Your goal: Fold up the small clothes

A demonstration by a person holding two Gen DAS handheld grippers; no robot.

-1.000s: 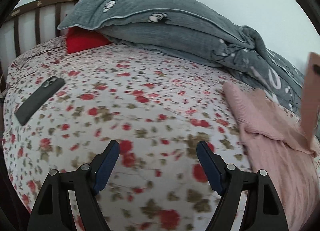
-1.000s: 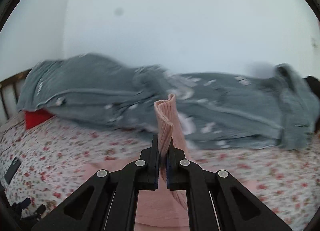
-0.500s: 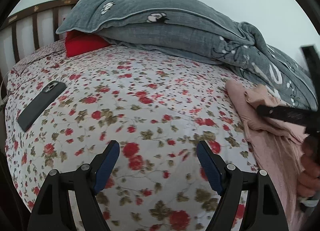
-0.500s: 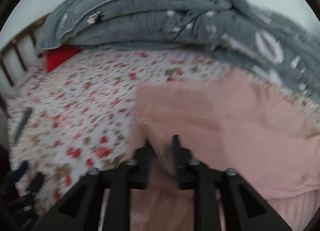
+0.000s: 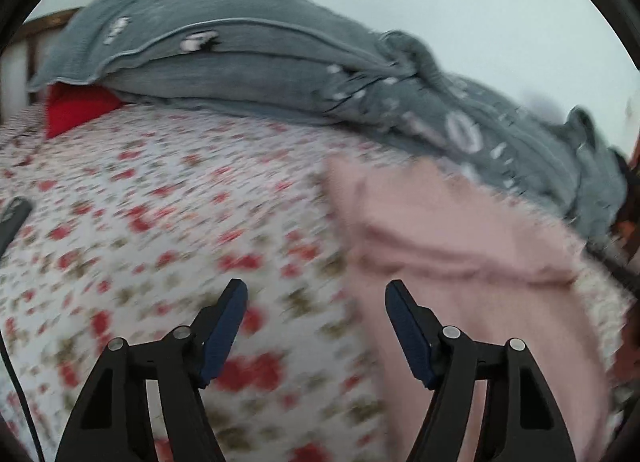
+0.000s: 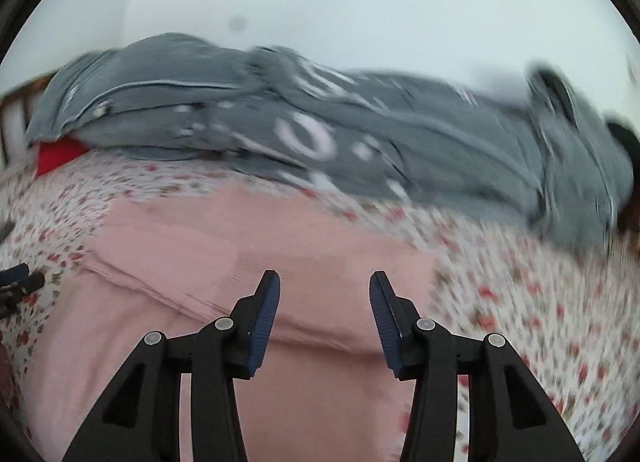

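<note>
Pink garment (image 6: 248, 262) lies spread on the floral bedsheet (image 5: 160, 221), toward the bed's right side, far edge just short of the grey blanket (image 6: 360, 133) heaped along the back. A fold ridge crosses it roughly side to side.

Right gripper (image 6: 324, 294): jaws apart, empty, hovering directly over the garment, cloth under both fingers.

Left gripper (image 5: 316, 302): jaws apart, empty, straddling the garment's left edge. Cloth lies ahead and to its right, bare sheet to its left.

Right hand looks nearer the body of the cloth, left nearer the free edge. Both views motion-blurred. Phone (image 5: 12, 217) at the sheet's left edge, red pillow (image 5: 76, 109) back left.
</note>
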